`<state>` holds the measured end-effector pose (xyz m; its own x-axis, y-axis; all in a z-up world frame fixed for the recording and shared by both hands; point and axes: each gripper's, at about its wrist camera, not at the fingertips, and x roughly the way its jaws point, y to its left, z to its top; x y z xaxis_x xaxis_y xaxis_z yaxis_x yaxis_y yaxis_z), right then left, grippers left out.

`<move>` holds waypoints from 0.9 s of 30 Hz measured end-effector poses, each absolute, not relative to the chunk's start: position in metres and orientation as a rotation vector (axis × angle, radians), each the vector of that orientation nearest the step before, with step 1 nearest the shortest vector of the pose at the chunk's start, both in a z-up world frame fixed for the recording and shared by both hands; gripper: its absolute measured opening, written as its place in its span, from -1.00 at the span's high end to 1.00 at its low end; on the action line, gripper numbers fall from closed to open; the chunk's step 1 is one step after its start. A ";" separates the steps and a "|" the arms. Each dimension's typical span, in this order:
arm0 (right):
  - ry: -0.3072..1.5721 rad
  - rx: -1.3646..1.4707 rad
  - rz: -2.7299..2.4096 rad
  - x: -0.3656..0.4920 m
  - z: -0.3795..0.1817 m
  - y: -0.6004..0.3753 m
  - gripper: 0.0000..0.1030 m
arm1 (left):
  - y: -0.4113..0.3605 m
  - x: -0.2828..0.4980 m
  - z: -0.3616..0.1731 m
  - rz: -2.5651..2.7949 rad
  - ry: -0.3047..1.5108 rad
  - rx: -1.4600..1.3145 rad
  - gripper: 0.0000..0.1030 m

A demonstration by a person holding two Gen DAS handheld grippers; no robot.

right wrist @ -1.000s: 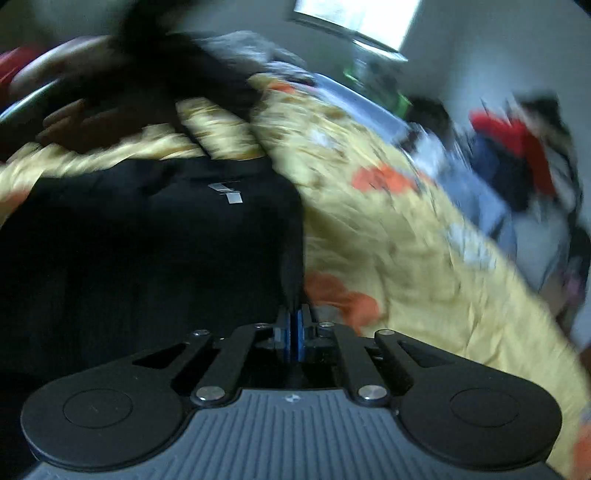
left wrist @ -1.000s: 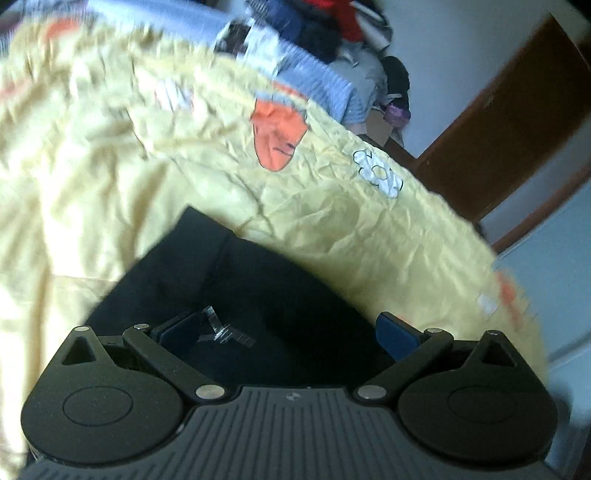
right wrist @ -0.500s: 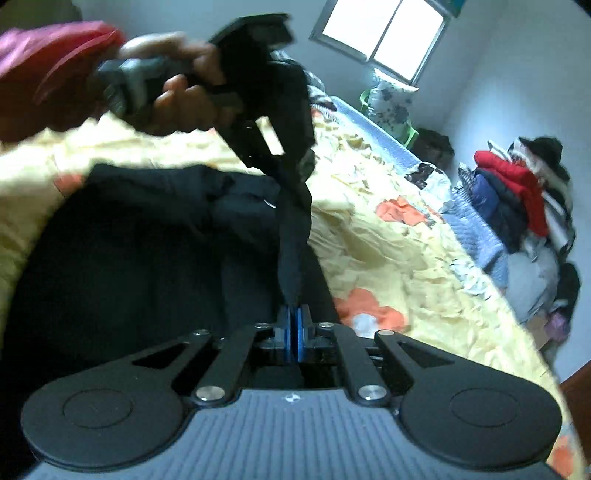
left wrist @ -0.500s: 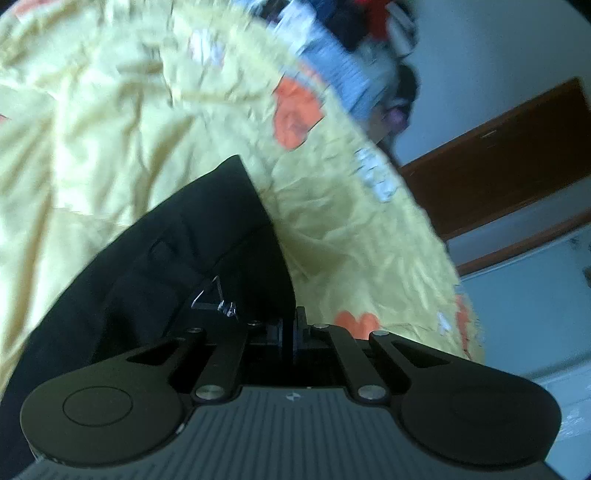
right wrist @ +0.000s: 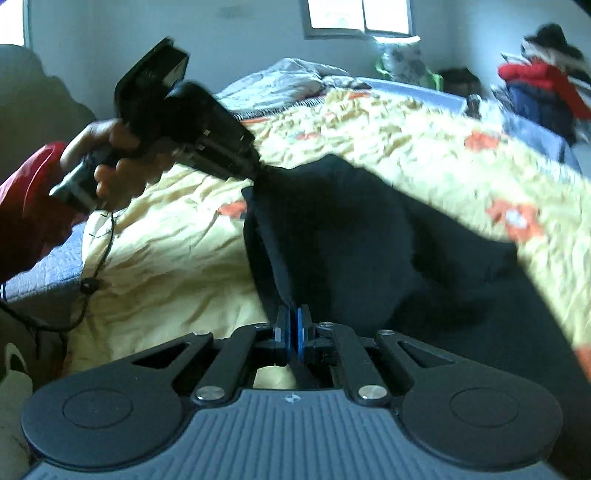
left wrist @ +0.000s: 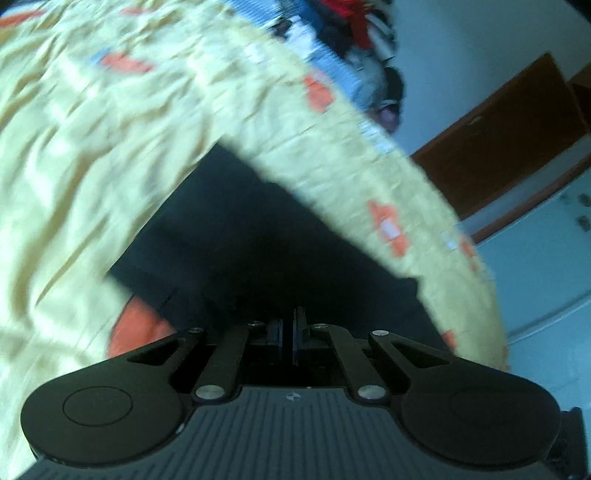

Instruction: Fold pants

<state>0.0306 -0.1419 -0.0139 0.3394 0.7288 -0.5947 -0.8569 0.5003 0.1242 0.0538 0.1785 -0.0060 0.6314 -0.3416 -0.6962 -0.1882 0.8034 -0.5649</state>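
Black pants (right wrist: 351,229) lie partly lifted, bunched on the bed.

Motion blur smears the yellow bedspread (left wrist: 110,122) across the left wrist view, so its orange patches read only as blocks, and the clothes pile (left wrist: 347,22) is cut off by the top edge. In the right wrist view the black pants (right wrist: 351,229) run off the lower right of the frame. Their folds are lost in darkness, and the red sleeve (right wrist: 26,206) is cropped at the left edge.
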 end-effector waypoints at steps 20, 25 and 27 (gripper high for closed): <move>0.734 0.108 0.528 -0.050 -0.018 -0.315 0.14 | 0.071 0.011 0.043 -0.187 0.720 -0.108 -0.14; 0.553 0.289 0.157 -0.060 0.001 -0.397 -0.19 | -0.027 0.010 0.029 -0.456 0.659 0.090 -0.25; 0.499 0.423 0.019 -0.052 -0.004 -0.437 -0.46 | -0.062 0.006 0.017 -0.518 0.662 0.175 -0.24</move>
